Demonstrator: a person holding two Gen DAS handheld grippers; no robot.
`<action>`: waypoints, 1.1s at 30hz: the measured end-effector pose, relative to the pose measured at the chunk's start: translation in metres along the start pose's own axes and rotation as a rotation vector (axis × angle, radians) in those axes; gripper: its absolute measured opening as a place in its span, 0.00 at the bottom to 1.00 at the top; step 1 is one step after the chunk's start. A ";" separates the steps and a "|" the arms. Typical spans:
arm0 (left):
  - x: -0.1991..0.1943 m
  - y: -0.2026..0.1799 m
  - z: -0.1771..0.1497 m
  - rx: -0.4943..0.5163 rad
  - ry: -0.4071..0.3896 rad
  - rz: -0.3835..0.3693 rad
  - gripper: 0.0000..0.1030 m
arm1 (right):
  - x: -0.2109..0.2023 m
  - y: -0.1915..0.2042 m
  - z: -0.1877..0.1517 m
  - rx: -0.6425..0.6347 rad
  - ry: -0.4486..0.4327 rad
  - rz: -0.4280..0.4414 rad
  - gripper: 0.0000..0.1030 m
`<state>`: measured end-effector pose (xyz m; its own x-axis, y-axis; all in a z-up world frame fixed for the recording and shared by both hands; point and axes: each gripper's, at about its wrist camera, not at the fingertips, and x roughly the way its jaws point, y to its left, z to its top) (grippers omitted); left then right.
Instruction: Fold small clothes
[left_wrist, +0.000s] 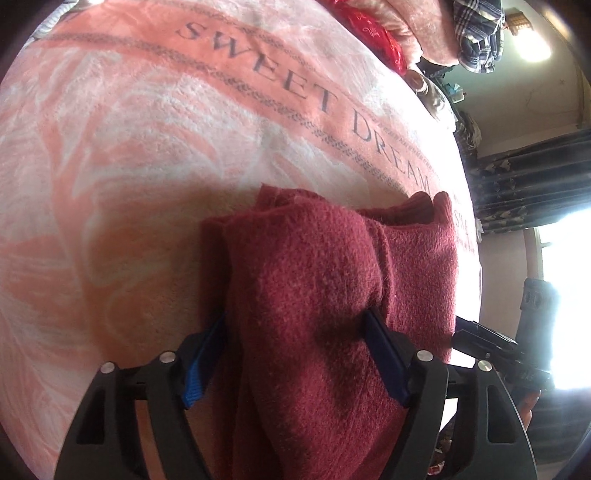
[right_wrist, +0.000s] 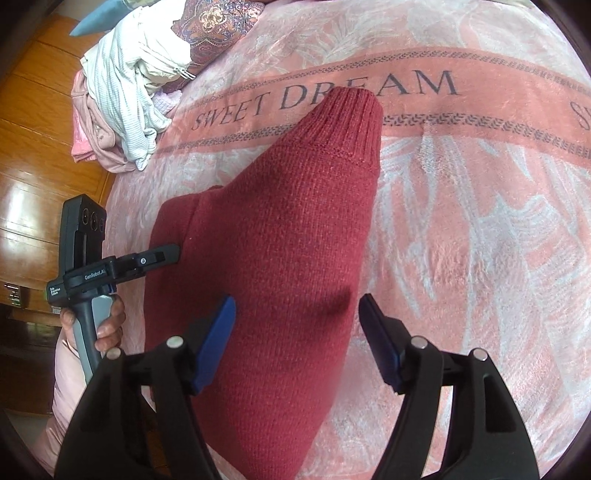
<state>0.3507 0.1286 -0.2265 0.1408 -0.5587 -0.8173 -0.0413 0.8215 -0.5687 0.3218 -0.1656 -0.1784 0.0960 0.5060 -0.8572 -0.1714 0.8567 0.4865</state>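
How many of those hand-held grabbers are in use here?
2. The right gripper hangs open over the red sweater on the blanket; the left gripper, held in a hand, sits at the sweater's left edge.

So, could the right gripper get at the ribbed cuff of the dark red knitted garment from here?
Probably yes: the right gripper is open, and nothing lies across the dark red knitted garment before its ribbed cuff.

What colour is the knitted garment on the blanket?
Dark red, maroon; the knitted garment shows best in the right wrist view.

A home bedroom: plush blanket (right_wrist: 480, 221), heaped clothes (right_wrist: 125, 99), curtains (left_wrist: 535, 192).
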 end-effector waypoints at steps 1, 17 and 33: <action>0.003 0.001 0.001 -0.009 -0.002 -0.005 0.76 | 0.003 0.000 0.001 0.001 0.000 -0.001 0.72; -0.001 -0.021 -0.004 0.026 -0.037 -0.045 0.29 | -0.010 -0.025 0.000 0.076 -0.034 0.116 0.10; -0.010 -0.008 -0.052 0.064 -0.010 -0.024 0.83 | -0.015 0.000 -0.042 0.005 0.004 0.111 0.78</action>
<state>0.2979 0.1214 -0.2186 0.1507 -0.5771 -0.8027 0.0255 0.8139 -0.5804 0.2788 -0.1774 -0.1723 0.0724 0.5975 -0.7986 -0.1759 0.7958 0.5795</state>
